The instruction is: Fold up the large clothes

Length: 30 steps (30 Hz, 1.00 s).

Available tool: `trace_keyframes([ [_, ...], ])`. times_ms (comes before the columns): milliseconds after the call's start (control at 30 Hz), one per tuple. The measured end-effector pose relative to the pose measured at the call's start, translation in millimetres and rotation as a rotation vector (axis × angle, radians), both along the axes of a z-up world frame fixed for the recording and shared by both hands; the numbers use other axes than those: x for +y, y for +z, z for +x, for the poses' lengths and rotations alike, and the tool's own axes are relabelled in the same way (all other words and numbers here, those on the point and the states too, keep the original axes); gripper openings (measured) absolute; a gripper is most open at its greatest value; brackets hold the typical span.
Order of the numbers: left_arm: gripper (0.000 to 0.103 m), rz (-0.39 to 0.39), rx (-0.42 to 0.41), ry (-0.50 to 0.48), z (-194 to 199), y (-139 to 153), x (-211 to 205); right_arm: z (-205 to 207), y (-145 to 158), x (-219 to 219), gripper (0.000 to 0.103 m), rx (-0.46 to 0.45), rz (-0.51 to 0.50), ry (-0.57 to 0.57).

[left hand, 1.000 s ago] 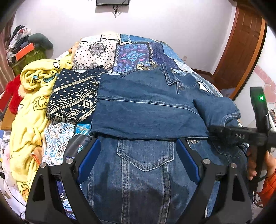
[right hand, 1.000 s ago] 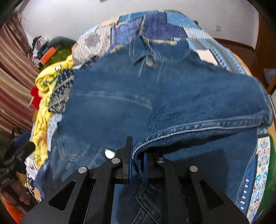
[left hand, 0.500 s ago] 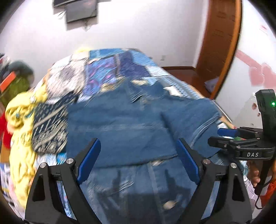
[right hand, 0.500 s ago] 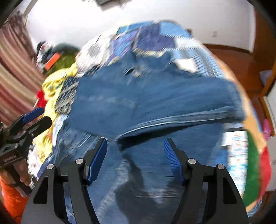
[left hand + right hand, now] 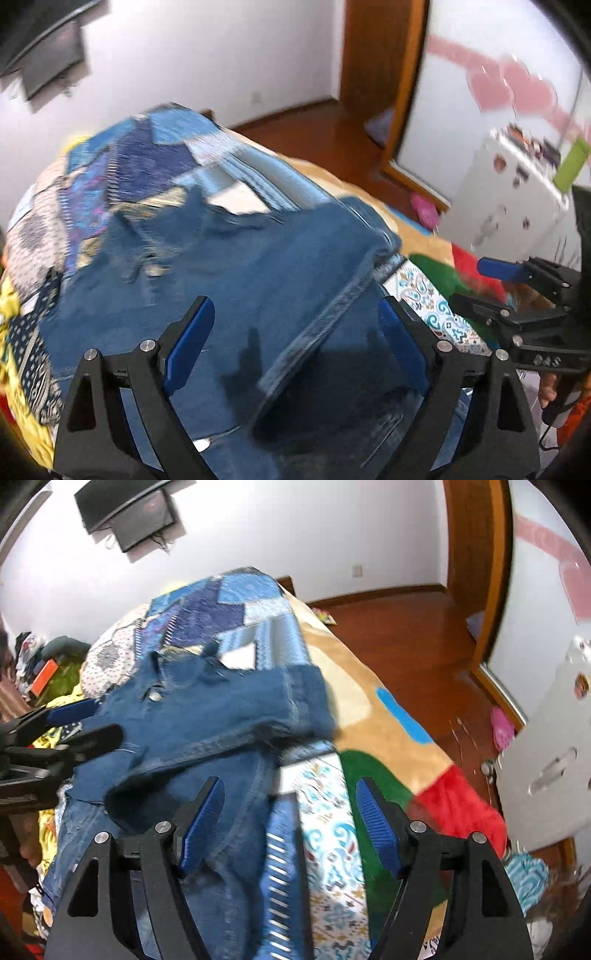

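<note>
Between the blue pads of the left gripper (image 5: 295, 347), whose fingers stand wide apart and grip nothing, lies the denim jacket (image 5: 229, 280), with a stitched edge of a folded part running diagonally through the gap. Beyond these fingers the jacket spreads up to its collar, and past that the patchwork bedspread (image 5: 147, 155) covers the bed. To their left a yellow garment (image 5: 11, 302) and a dark patterned cloth sit beside the jacket.

The right gripper (image 5: 290, 823) has its fingers opening and holds nothing; the jacket's right border lies under its left finger (image 5: 203, 823), while patterned white and blue cloth (image 5: 325, 834) fills most of the gap. Ahead of these fingers a folded sleeve (image 5: 280, 698) rests across the jacket. To the right a tan blanket (image 5: 354, 686) with green and red patches reaches the bed's edge, with bare wooden floor (image 5: 406, 635) beyond.
</note>
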<state>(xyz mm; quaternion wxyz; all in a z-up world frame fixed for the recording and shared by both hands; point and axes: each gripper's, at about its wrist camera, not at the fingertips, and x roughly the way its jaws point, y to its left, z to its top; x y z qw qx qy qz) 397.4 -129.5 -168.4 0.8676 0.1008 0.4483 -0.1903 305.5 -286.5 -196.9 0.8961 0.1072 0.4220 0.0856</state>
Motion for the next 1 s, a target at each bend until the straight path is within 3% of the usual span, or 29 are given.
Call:
trace_keyframes([
  [133, 0.087, 0.036, 0.06, -0.056, 15.2, -31.2, -26.0, 2.4, -17.6, -5.8, 0.071, 0.042, 0.004, -0.01],
  [200, 0.058, 0.053, 0.069, -0.081, 18.5, -42.0, -34.2, 1.4, -25.8, -8.5, 0.071, 0.063, 0.009, -0.005],
  [333, 0.046, 0.091, 0.05, -0.131, 20.7, -54.7, -44.5, 3.4, -38.2, -6.9, 0.071, 0.095, 0.017, 0.009],
  [467, 0.022, 0.073, 0.072, -0.162, 25.0, -61.6, -45.9, 6.2, -47.1, -3.4, 0.071, 0.119, 0.028, 0.02],
  [533, 0.015, 0.061, 0.077, -0.15, 29.9, -63.1, -41.9, 7.6, -50.7, 0.3, 0.071, 0.132, 0.033, 0.028],
  [633, 0.011, 0.025, 0.05, -0.098, 33.1, -50.6, -29.6, 6.3, -53.4, 6.7, 0.071, 0.136, 0.025, 0.046],
  [767, 0.009, -0.024, -0.033, -0.023, 32.7, -12.2, -0.3, 4.7, -54.0, 15.6, 0.071, 0.127, -0.038, 0.063],
  [1000, 0.009, -0.091, -0.187, 0.13, 4.8, 55.1, 86.0, 2.4, -48.6, 15.4, 0.071, 0.136, -0.057, 0.051],
])
